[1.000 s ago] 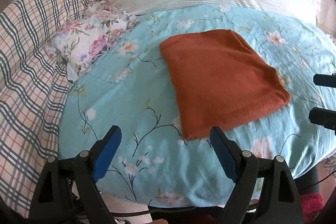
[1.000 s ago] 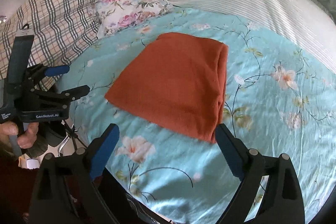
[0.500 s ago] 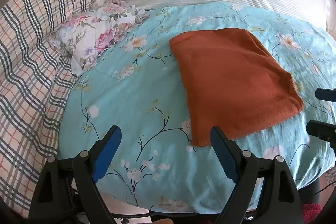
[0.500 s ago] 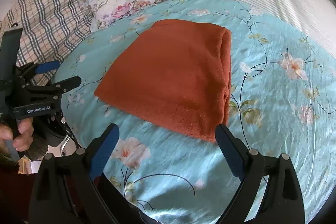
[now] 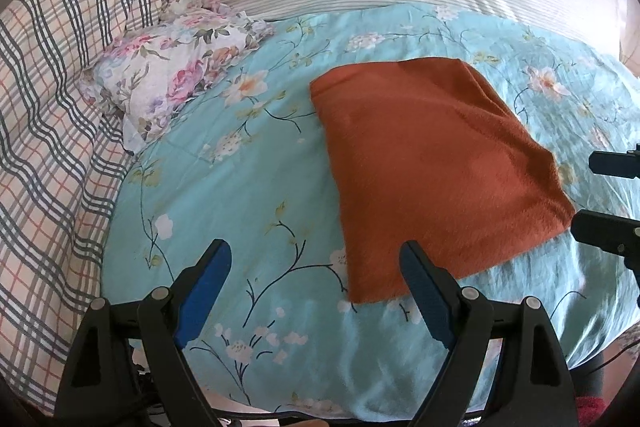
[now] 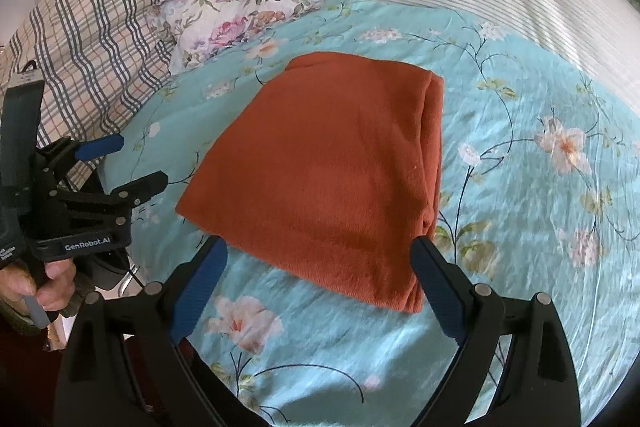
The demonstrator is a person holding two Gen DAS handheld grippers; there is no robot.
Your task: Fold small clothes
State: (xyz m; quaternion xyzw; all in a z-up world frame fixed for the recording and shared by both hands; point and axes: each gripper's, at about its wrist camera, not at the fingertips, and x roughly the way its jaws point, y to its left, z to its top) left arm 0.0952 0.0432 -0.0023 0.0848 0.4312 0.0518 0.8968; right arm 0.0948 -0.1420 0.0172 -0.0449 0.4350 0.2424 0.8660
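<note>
Floral bedsheet (image 5: 240,187) serves as folding surface; rust garment (image 6: 328,179) lies flat, folded. Left gripper (image 5: 316,267), right gripper (image 6: 320,259) spread wide, empty, poised near hem for next grab.

Both wrist cameras look down from the bed's (image 5: 248,187) near edge, close in, sharing the rust cloth (image 5: 432,163) from opposite sides.

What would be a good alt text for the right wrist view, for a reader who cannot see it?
A folded rust-orange cloth lies flat on a turquoise floral bedspread, just ahead of the open right hand-held gripper, which holds nothing. The left hand-held gripper, also open, is at the left edge; a floral pillow and plaid blanket lie behind.
</note>
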